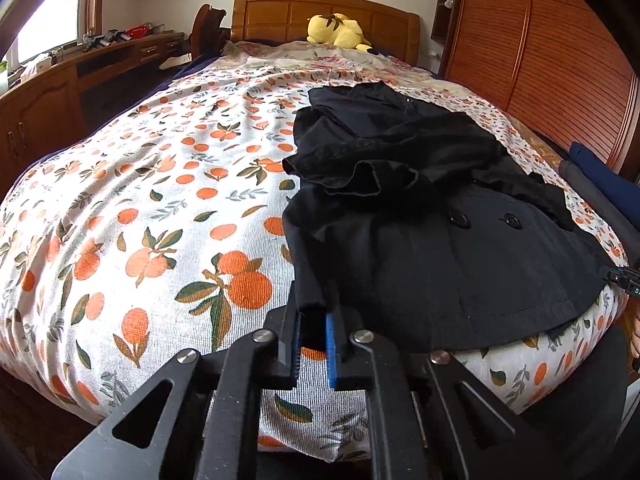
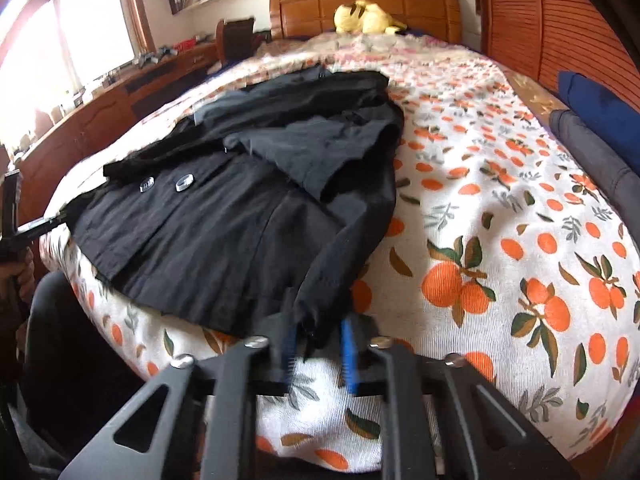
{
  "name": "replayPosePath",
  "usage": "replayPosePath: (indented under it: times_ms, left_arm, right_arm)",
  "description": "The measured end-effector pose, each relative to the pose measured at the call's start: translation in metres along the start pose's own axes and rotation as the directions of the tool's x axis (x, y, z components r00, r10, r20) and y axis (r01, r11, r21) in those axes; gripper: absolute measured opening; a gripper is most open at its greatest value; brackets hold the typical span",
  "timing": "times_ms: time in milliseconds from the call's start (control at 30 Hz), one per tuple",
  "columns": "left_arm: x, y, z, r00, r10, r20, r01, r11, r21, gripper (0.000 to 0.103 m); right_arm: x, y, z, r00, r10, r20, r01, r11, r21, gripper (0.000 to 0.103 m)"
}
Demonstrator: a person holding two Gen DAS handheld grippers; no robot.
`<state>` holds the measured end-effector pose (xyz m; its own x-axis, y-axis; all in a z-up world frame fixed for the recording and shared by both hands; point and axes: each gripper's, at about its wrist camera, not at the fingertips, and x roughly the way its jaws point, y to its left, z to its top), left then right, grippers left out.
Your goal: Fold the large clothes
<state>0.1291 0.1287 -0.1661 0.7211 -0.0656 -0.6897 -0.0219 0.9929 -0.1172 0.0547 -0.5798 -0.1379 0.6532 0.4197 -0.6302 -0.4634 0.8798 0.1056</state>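
Black coat (image 1: 432, 216): lies on the near end of the bed, hem toward the cameras, two buttons showing on the front; collar end bunched and dark, layers hard to separate.
Coat sleeves: both folded in over the body (which cuff belongs to which side I cannot tell).
Left gripper (image 1: 314, 312): jaws nearly closed, pinching the coat's near left hem corner; fabric sits between the blue pads.
Right gripper (image 2: 320, 334): jaws also drawn in close on the near right hem corner; cloth hangs between the blue pads (this view is motion-blurred, pad contact not crisp).
Bedspread (image 1: 160, 200): white with orange fruit print, wrinkled, under the whole coat; near edge drops out of sight below the gripper frames.
Plush toy (image 1: 338, 32): yellow, at the far end against the wooden headboard (image 1: 280, 12); detail too small to read.
Wardrobe (image 1: 532, 48): slatted wooden doors along the right side, cut off by the lens edge.
Blue bundle (image 2: 592, 112): folded cloth at the bed's right edge, partly cropped.
Desk (image 1: 60, 92): left of the bed, clutter on top unreadable, window glare behind it.
Person's hand (image 2: 20, 276): at the left edge of the right view, mostly cut off.
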Motion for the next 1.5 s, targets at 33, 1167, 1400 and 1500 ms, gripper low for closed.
replayPosePath:
  times_ms: [33,1167,1400,1500]
  left_arm:
    - [-0.003,0.000,0.001,1.000,-0.006,0.012,0.006,1.000,-0.001,0.007]
    - [-0.111,-0.013,0.060,0.976,-0.030,0.214,0.014,0.997,0.075,0.005]
    - [-0.050,-0.017,0.081,0.985,0.011,0.174,-0.023,0.998,0.065,0.005]
    - [-0.032,-0.020,0.100,0.984,0.025,0.179,-0.037,0.997,0.067,0.005]
  right_arm:
    - [-0.001,0.000,0.000,1.000,0.004,0.012,-0.005,1.000,0.011,0.009]
    - [-0.132,-0.010,-0.010,0.960,-0.011,0.279,0.004,1.000,0.026,0.005]
    - [-0.053,-0.019,0.033,0.970,-0.042,0.239,0.038,0.999,0.024,0.005]
    - [-0.026,-0.023,0.057,0.972,-0.042,0.231,0.036,0.999,0.030,0.005]
